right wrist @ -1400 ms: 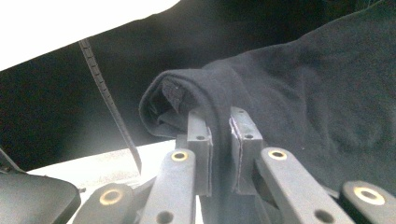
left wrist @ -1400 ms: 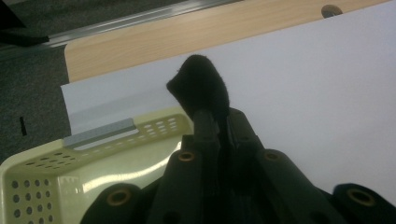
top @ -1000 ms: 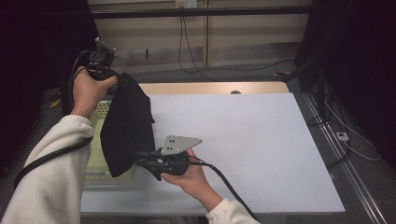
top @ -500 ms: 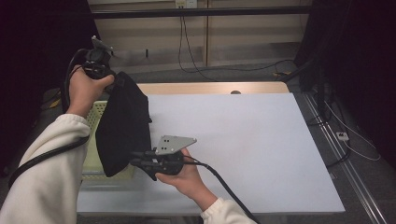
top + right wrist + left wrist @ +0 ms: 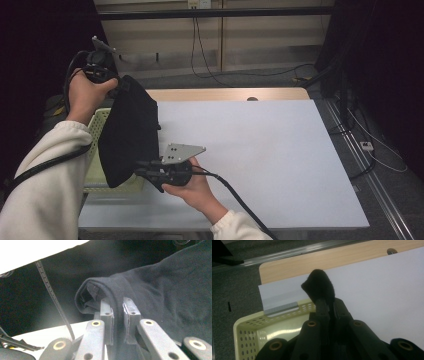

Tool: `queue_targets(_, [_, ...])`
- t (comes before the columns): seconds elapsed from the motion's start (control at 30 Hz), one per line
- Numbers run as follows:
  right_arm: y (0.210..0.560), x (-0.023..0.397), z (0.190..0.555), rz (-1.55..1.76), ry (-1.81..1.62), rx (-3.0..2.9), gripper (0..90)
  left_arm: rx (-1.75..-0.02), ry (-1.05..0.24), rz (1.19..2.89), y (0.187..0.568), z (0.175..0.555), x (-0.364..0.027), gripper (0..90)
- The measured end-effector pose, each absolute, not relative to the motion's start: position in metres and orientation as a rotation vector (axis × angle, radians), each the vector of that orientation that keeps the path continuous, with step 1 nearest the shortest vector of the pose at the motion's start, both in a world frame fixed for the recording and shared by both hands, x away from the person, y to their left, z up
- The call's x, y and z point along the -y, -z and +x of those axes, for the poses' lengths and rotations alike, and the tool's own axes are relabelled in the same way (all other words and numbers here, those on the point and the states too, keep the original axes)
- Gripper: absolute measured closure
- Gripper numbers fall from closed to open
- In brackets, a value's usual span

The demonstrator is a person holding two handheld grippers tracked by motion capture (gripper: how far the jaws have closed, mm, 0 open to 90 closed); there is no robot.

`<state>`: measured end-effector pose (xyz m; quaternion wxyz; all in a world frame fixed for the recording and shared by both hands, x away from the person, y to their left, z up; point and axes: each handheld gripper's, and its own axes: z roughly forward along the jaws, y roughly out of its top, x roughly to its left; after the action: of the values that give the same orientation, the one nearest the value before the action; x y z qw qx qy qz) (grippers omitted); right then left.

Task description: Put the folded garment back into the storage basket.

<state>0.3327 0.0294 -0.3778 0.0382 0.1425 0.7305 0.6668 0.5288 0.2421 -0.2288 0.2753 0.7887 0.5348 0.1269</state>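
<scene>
Black cloth garment point(image 5: 127, 132) hangs over pale yellow perforated plastic basket point(image 5: 98, 125), left claw point(image 5: 328, 303) and right claw point(image 5: 117, 307) both clamped on it.

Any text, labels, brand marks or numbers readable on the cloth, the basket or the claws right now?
None readable.
Black cloth: plain, no tag or print visible.
Pale yellow basket: only perforations, no marking.
Left claw and right claw, both clamped on the cloth: bare black parts and screws, no lettering.
Grey plate on the right claw: only small holes.
</scene>
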Motion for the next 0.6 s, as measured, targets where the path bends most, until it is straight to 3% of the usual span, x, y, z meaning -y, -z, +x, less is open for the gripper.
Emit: queue_targets(0.6, [0.376, -0.046, 0.336, 0.417, -2.049, -2.256, 81.5, -1.446, -0.358, 2.118, 0.224, 0.528, -0.254, 84.8])
